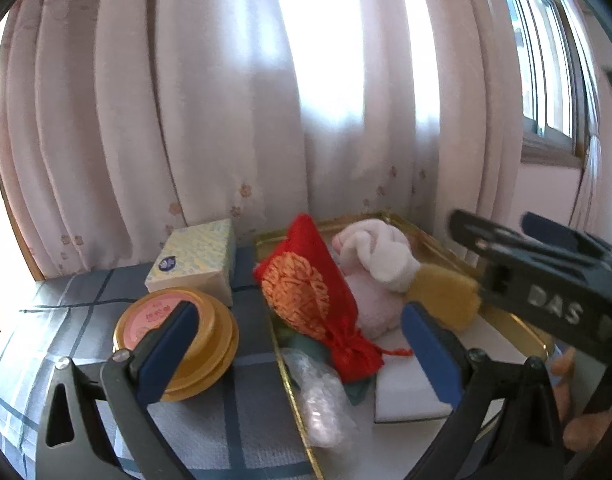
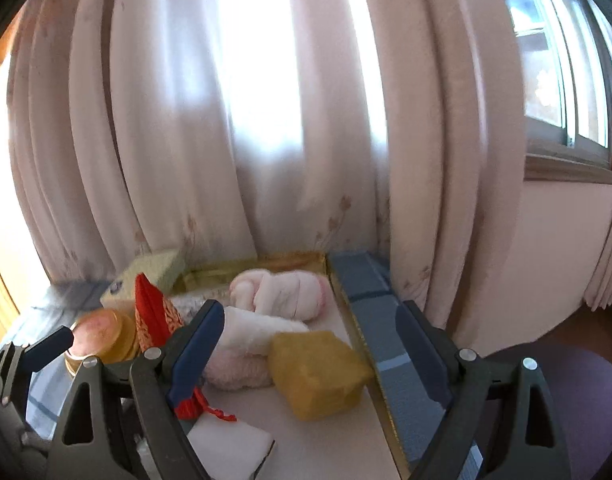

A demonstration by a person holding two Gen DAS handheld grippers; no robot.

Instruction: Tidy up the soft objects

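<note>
Both grippers' fingers spread wide, empty: left gripper, right gripper. Pouch, plush and sponge lie in gold tray; tin beside it.

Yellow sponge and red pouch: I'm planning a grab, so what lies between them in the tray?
A pale pink plush towel lies between the yellow sponge and the red pouch, touching the sponge; the right wrist view shows it best.
</note>
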